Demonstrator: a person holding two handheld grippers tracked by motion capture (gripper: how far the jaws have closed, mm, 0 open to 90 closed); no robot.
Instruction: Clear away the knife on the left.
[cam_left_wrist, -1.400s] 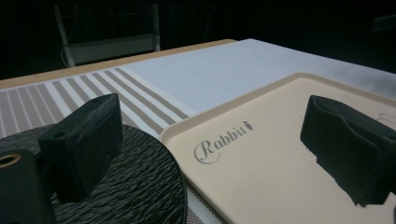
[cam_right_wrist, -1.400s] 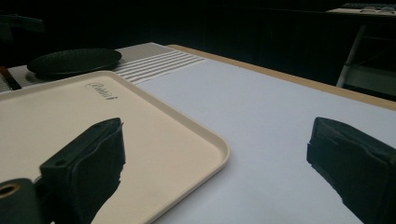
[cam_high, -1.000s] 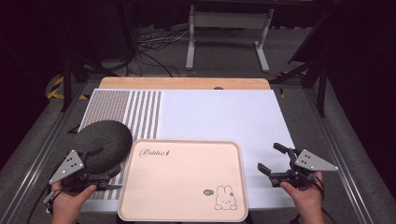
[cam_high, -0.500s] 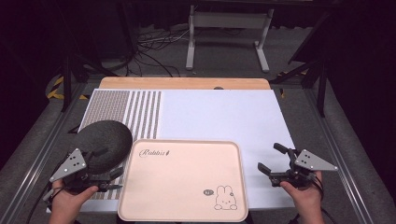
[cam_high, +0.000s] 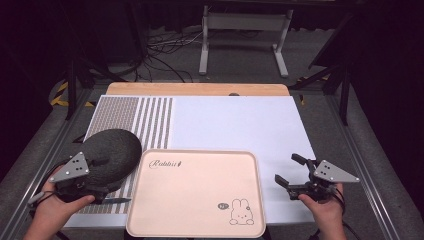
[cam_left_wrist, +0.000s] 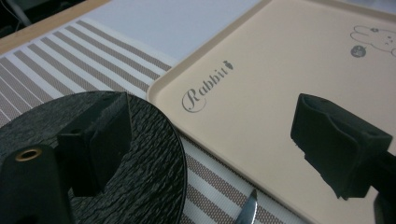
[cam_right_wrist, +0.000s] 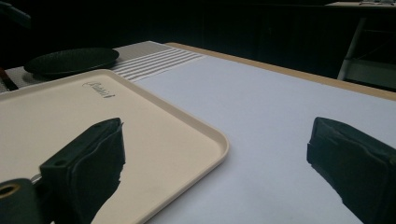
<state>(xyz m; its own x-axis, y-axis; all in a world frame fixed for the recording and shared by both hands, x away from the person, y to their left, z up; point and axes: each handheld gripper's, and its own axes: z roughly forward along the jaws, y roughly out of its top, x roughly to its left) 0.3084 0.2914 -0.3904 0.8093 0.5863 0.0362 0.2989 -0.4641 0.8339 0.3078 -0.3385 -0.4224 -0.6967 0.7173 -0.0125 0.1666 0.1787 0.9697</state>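
A beige tray (cam_high: 195, 192) with a rabbit drawing lies at the table's front middle, and nothing is on it. Left of it a black textured plate (cam_high: 117, 147) rests on the striped mat (cam_high: 150, 120). My left gripper (cam_high: 102, 177) hovers over the plate's near edge. It is open, and its jaws have just been closing a little with nothing gripped. From the left gripper view (cam_left_wrist: 210, 135), one jaw hangs over the plate (cam_left_wrist: 149, 163) and the other over the tray (cam_left_wrist: 261, 88). My right gripper (cam_high: 286, 168) stands open right of the tray, above the white sheet (cam_right_wrist: 261, 107).
A knife tip (cam_high: 117, 201) lies on the mat between plate and tray, and it also appears low in the left gripper view (cam_left_wrist: 250, 210). The white sheet (cam_high: 235, 125) covers the table's middle and right. A wooden edge (cam_high: 200, 89) runs along the back, with a metal stand (cam_high: 245, 30) beyond.
My left gripper has lifted a little above the plate's near edge. The right gripper, plate, tray and knife have not moved.
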